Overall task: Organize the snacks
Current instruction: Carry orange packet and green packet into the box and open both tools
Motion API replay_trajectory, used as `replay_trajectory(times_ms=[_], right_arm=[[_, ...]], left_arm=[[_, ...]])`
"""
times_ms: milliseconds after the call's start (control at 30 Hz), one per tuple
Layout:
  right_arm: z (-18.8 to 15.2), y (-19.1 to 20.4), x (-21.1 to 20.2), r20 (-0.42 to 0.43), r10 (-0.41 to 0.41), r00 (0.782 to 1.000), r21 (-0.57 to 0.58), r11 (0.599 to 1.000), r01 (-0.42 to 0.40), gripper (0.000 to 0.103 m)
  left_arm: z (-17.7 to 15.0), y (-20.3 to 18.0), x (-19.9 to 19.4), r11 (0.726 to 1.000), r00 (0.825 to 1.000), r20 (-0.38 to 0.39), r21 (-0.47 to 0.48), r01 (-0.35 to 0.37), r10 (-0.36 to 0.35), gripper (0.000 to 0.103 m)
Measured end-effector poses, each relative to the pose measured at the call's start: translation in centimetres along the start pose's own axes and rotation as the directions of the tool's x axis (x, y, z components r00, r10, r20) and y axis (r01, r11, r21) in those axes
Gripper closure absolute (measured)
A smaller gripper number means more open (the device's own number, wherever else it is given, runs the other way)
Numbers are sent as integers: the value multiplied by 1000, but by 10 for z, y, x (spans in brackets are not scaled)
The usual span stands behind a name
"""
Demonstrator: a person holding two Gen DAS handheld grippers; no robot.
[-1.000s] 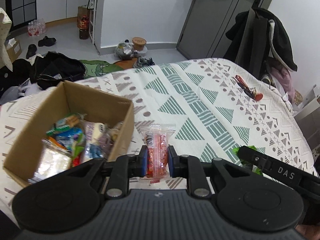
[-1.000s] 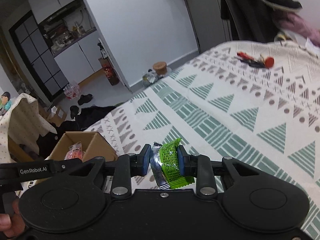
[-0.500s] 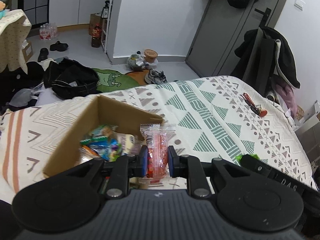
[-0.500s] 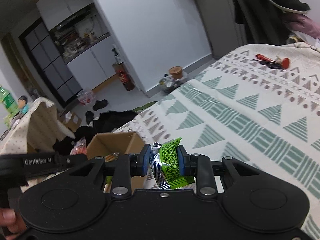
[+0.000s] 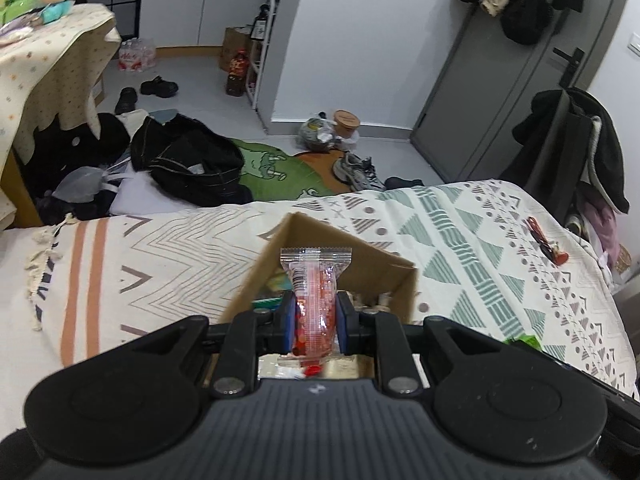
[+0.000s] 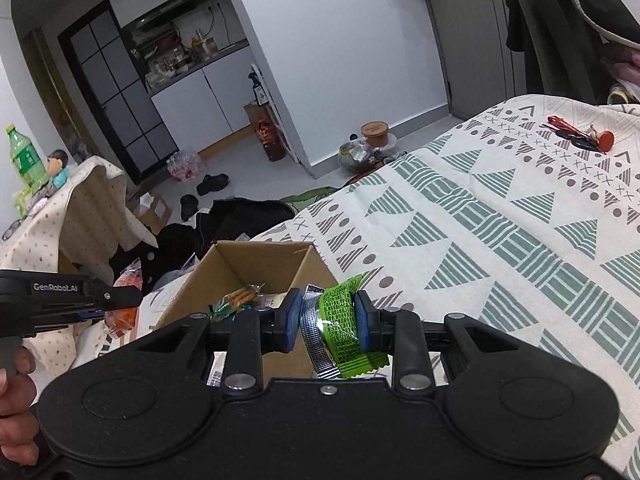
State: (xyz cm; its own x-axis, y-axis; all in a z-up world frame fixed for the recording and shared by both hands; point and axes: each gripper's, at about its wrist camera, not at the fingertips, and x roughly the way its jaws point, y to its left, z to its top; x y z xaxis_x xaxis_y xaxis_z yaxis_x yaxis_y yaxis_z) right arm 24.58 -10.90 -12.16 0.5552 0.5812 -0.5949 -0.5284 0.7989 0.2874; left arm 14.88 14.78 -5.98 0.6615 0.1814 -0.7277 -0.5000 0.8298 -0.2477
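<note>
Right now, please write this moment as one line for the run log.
left hand-held gripper: shut on red snack packet | right hand-held gripper: shut on green snack packet | cardboard box: holds snacks, on bed

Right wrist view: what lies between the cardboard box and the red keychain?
Only bare patterned bedspread between the cardboard box and the red keychain, in the right wrist view.
</note>
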Motion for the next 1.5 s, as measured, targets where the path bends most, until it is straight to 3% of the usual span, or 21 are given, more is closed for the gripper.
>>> replay_trajectory(times_ms=[333, 900, 1000, 1033, 1067, 1133, 1200, 1300, 1400, 1500], right_arm=[[-1, 28, 14, -22, 15, 1000, -44, 999, -16, 75], [4, 67, 34, -47, 79, 996, -37, 996, -81, 75], [4, 73, 31, -59, 114, 992, -35, 993, -116, 71], [3, 74, 28, -55, 114, 992, -24, 993, -115, 61], [2, 73, 26, -55, 103, 993, -10, 995, -104, 55], [2, 73, 19, -56, 82, 995, 9, 997, -81, 55], [4, 71, 9, -47, 77, 996, 29, 997, -76, 55], [4, 67, -9, -21, 65, 998, 51, 997, -64, 55], [2, 61, -22, -13, 46, 999, 71, 996, -45, 54], [-2, 56, -35, -8, 18, 1000, 85, 996, -17, 52]], left_arm=[[-6, 28, 23, 999, 997, -70, -34, 11, -13, 83], [8, 54, 22, 998, 997, -76, -55, 13, -17, 75], [7, 55, 18, 998, 997, -80, -54, 16, -20, 73], [7, 55, 16, 998, 997, -80, -53, 17, -21, 72], [7, 56, 14, 998, 996, -82, -53, 16, -21, 69], [10, 55, 9, 998, 996, -89, -51, 22, -26, 62], [13, 54, 1, 999, 996, -85, -38, 27, -30, 47], [19, 50, -13, 1000, 998, -64, -3, 29, -29, 32], [20, 47, -25, 999, 998, -44, 5, 45, -45, 23], [18, 42, -33, 998, 997, -47, 22, 58, -57, 20]])
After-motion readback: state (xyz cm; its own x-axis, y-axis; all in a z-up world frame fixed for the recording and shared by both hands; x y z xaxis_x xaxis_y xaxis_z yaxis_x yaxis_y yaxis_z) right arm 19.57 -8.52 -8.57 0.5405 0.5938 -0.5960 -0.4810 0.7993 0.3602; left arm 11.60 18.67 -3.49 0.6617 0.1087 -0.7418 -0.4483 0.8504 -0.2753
